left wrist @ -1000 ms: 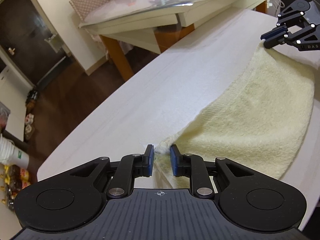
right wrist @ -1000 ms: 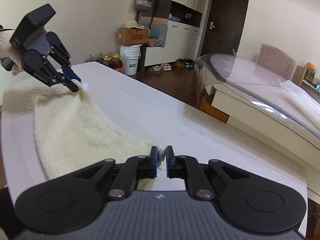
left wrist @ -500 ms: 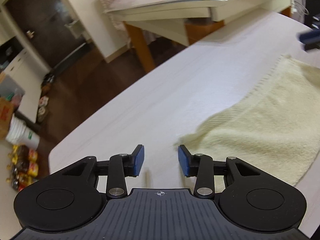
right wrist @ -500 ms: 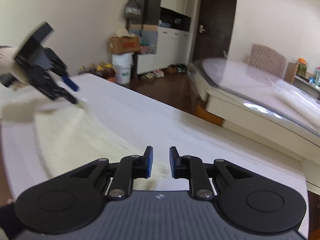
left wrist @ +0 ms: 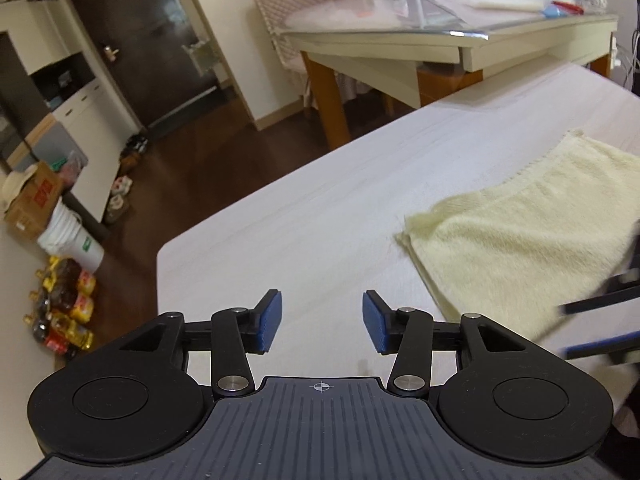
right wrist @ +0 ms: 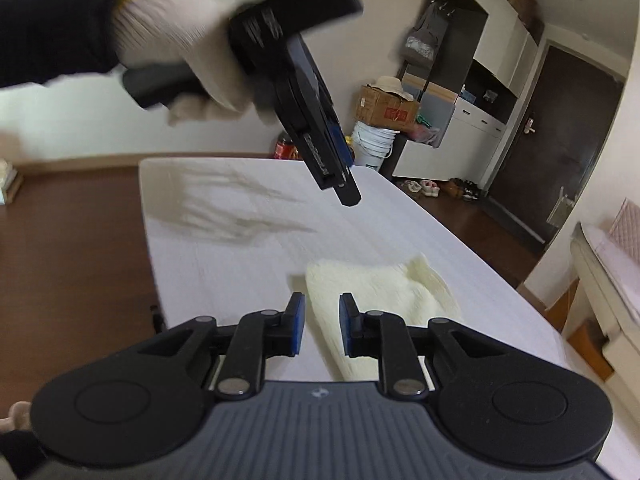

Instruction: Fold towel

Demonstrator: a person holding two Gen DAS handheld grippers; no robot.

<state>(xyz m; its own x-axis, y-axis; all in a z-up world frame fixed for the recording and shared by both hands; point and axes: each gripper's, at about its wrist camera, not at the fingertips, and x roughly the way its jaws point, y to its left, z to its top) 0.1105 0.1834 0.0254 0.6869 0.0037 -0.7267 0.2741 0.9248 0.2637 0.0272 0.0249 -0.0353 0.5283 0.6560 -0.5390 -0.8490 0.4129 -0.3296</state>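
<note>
A pale yellow towel [left wrist: 520, 232] lies folded flat on the white table [left wrist: 280, 220]. My left gripper [left wrist: 322, 312] hovers over bare tabletop to the left of the towel. Its jaws are opening, with nothing between them. In the right wrist view a gloved hand holds that left gripper [right wrist: 344, 184] above the table, pointing down. My right gripper [right wrist: 322, 316] stands just above the towel [right wrist: 380, 292] with its jaws a little apart. The pads press on nothing; the towel's near edge shows through the gap. The right gripper [left wrist: 600, 320] shows as a blur at the left view's right edge.
A glass-topped table [left wrist: 440, 28] and a padded chair [left wrist: 288, 12] stand beyond the white table. On the floor to the left are bottles [left wrist: 64, 304], a white bucket [left wrist: 76, 240] and a cardboard box [left wrist: 32, 200]. The white table's corner [right wrist: 144, 164] is near.
Both grippers let go of the towel corners they pinched. The towel now lies flat, folded. The left gripper drew away left and opened wider; the right gripper swung round over the towel.
</note>
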